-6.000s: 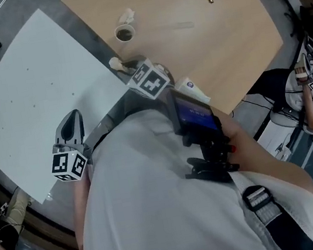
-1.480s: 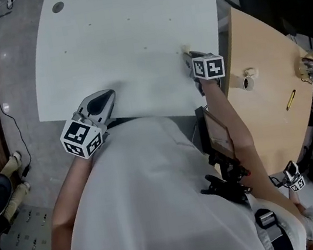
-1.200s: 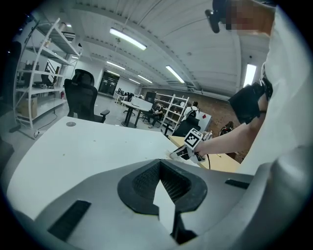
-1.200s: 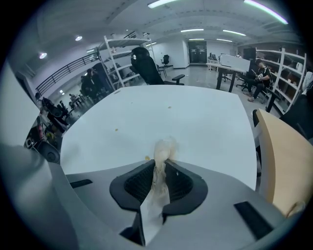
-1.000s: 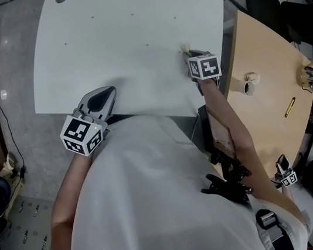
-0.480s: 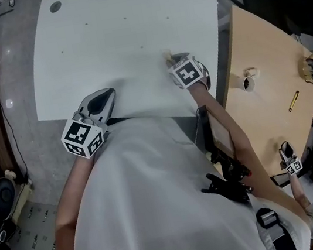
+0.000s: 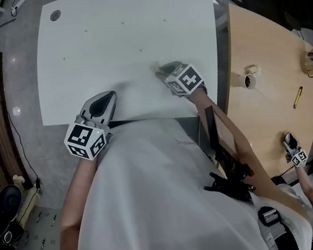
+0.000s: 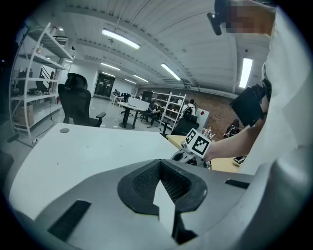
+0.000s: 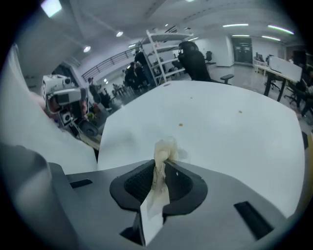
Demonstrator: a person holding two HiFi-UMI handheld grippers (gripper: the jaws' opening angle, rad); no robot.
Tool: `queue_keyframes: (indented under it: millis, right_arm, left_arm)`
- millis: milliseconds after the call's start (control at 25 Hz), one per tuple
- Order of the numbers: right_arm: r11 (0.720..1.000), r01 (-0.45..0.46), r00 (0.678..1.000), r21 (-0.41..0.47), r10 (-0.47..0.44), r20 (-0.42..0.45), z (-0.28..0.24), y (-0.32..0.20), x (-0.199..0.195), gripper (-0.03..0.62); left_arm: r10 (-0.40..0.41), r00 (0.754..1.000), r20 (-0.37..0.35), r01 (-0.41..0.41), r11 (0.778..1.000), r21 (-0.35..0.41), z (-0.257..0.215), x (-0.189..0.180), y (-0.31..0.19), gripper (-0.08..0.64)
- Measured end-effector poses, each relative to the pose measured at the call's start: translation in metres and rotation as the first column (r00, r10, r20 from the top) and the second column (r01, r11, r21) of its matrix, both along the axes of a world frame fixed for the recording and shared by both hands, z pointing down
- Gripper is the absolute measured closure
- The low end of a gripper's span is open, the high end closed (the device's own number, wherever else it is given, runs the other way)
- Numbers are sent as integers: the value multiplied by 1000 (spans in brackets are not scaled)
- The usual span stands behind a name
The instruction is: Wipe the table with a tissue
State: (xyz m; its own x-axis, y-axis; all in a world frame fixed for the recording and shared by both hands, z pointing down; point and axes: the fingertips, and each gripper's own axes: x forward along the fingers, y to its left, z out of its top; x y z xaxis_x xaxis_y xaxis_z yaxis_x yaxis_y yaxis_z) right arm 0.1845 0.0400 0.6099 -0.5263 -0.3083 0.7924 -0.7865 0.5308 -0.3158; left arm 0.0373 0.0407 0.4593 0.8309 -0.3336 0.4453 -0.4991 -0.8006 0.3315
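we log the right gripper [image 7: 165, 71] clamped on a crumpled beige paper tissue [image 9: 164, 149], its tip against the white rectangular table [image 7: 123, 32] at 5 o'clock; left gripper [image 7: 104, 100] has its jaws together on nothing, at the table's 7 o'clock edge

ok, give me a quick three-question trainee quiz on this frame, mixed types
1. True or false: the left tool holds the crumpled beige tissue.
2. The right tool is above which surface? A) large white table B) light wooden table C) grey floor
3. Fill in: the left tool's jaws are ____, with nothing between them.
Key: 1 false, the right tool grips the tissue; 2 A; 3 shut.
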Motion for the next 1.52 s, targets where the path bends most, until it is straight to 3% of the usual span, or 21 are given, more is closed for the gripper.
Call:
queue_keyframes:
  millis: [120, 200, 560, 760, 960, 1040, 1160, 1520]
  right_arm:
    - [994, -104, 992, 17, 103, 71, -11, -7, 5, 531]
    - [993, -117, 991, 30, 114, 73, -15, -16, 6, 531]
    - [989, -131, 991, 66, 132, -11, -22, -19, 5, 531]
    - [980, -182, 982, 86, 186, -41, -21, -15, 9, 531]
    - [953, -290, 957, 89, 289, 15, -21, -23, 14, 531]
    - [934, -351, 936, 74, 346, 68, -20, -28, 10, 531]
    - [902, -428, 902, 51, 424, 77, -13, -27, 18, 531]
    - [886, -455, 890, 90, 456, 17, -18, -65, 28, 531]
  left_arm:
    - [3, 1000, -10, -3, 1000, 7, -3, -1, -4, 554]
    - [3, 1000, -16, -3, 1000, 11, -3, -6, -7, 554]
    - [27, 998, -53, -27, 1000, -7, 8, -14, -15, 554]
    - [55, 997, -55, -56, 998, -12, 10, -23, -13, 554]
    - [49, 997, -66, -51, 998, -27, 15, -37, -18, 554]
    - [38, 997, -65, -40, 999, -32, 19, -47, -18, 554]
    - [20, 997, -71, -24, 998, -52, 25, -57, -11, 554]
    - [-61, 995, -77, 54, 995, -83, 30, -95, -8, 554]
